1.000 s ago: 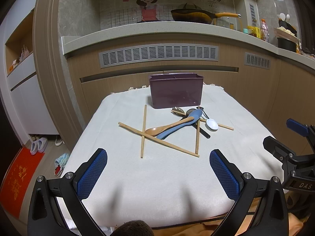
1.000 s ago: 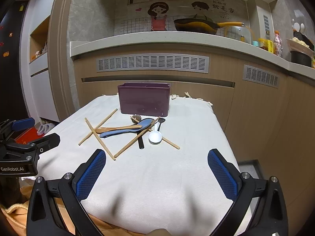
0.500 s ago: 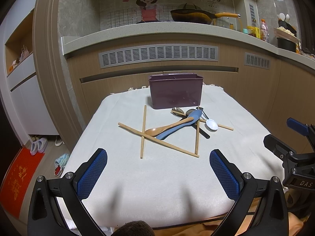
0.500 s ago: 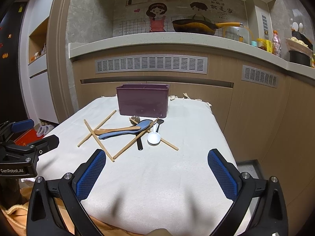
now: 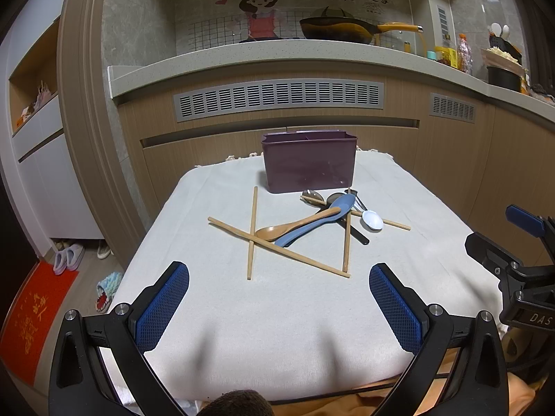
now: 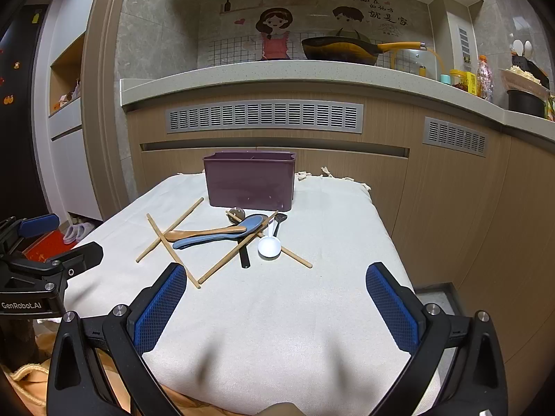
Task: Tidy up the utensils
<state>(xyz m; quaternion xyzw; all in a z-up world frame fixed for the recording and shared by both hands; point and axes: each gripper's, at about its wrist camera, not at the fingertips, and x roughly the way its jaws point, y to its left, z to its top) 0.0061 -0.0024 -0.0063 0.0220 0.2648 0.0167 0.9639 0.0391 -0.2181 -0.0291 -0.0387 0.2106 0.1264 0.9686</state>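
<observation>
A purple utensil holder (image 5: 309, 165) (image 6: 249, 180) stands at the far end of a cloth-covered table (image 5: 284, 315) (image 6: 333, 228). In front of it lies a loose heap: several wooden chopsticks (image 5: 277, 247) (image 6: 171, 251), a wooden spoon (image 5: 296, 223) (image 6: 204, 233), a blue spoon (image 5: 317, 220) (image 6: 222, 234), a small white spoon (image 5: 372, 220) (image 6: 269, 246) and a black-handled utensil (image 6: 244, 254). My left gripper (image 5: 279, 305) is open near the table's front edge, empty. My right gripper (image 6: 275, 306) is likewise open and empty, short of the heap.
Behind the table runs a wooden counter front (image 5: 277, 128) with vent grilles and a worktop carrying a wok (image 5: 338, 29). Slippers (image 5: 69, 256) and a red mat (image 5: 29, 319) lie on the floor at left. Each gripper shows at the edge of the other's view.
Both grippers have barely moved; the right one has drifted slightly so the heap sits a touch lower-left in its view. Nothing on the table has shifted.
</observation>
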